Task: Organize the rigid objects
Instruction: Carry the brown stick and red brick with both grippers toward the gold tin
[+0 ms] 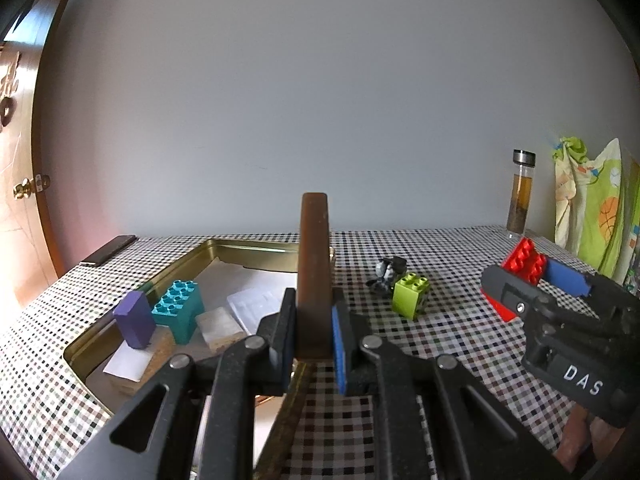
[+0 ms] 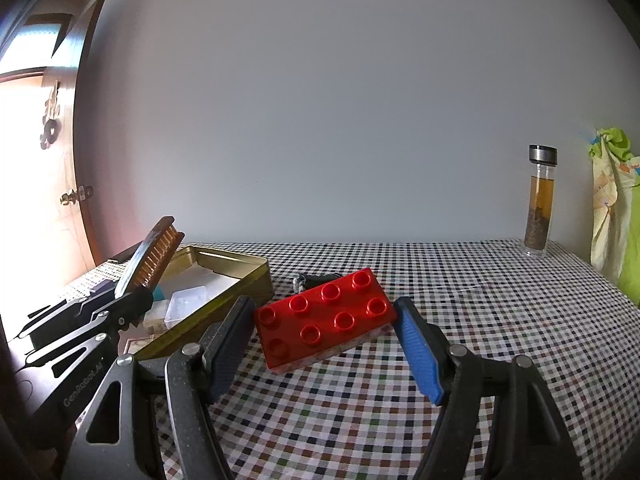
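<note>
My left gripper (image 1: 312, 320) is shut on a brown wooden comb (image 1: 315, 272), held upright over the near edge of the gold tin tray (image 1: 240, 248). In the right wrist view the comb (image 2: 154, 258) shows its teeth above the tray (image 2: 244, 292). The tray holds a teal brick (image 1: 178, 308), a purple block (image 1: 134, 320) and pale blocks. My right gripper (image 2: 324, 340) is closed on a red eight-stud brick (image 2: 324, 314), tilted just above the checkered cloth; it also shows in the left wrist view (image 1: 524, 264).
A lime green brick (image 1: 411, 294) and a small grey-black toy (image 1: 388, 272) lie on the cloth between the grippers. A glass bottle with brown liquid (image 2: 540, 204) stands at the back right by hanging cloth (image 1: 592, 216). A dark phone (image 1: 110, 254) lies back left.
</note>
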Motion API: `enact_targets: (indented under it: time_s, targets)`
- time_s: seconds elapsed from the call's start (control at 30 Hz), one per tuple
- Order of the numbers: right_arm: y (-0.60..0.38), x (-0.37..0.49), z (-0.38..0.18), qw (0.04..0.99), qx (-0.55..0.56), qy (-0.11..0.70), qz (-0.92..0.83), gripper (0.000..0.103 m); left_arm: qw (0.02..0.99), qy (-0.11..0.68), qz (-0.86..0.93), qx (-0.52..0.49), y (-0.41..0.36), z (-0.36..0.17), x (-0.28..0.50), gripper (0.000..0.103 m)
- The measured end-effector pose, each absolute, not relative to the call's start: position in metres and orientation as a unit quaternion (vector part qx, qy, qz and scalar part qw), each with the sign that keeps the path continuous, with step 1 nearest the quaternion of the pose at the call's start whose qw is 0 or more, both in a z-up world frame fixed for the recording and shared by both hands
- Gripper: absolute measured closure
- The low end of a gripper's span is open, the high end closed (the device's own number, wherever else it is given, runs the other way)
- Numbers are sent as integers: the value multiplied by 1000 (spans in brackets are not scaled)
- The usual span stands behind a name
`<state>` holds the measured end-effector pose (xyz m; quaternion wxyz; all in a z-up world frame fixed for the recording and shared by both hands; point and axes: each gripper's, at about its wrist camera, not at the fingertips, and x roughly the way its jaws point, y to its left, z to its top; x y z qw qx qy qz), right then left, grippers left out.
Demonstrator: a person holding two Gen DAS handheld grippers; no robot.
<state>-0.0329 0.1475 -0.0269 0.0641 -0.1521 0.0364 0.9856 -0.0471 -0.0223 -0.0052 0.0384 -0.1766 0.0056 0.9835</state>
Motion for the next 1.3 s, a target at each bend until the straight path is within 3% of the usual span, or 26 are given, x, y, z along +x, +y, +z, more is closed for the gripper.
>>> enact_targets:
  time_s: [1.3]
  targets:
    - [103,-46,-28,13,-155,17,988,30,8,-6,987,-160,-57,-3,-35,89]
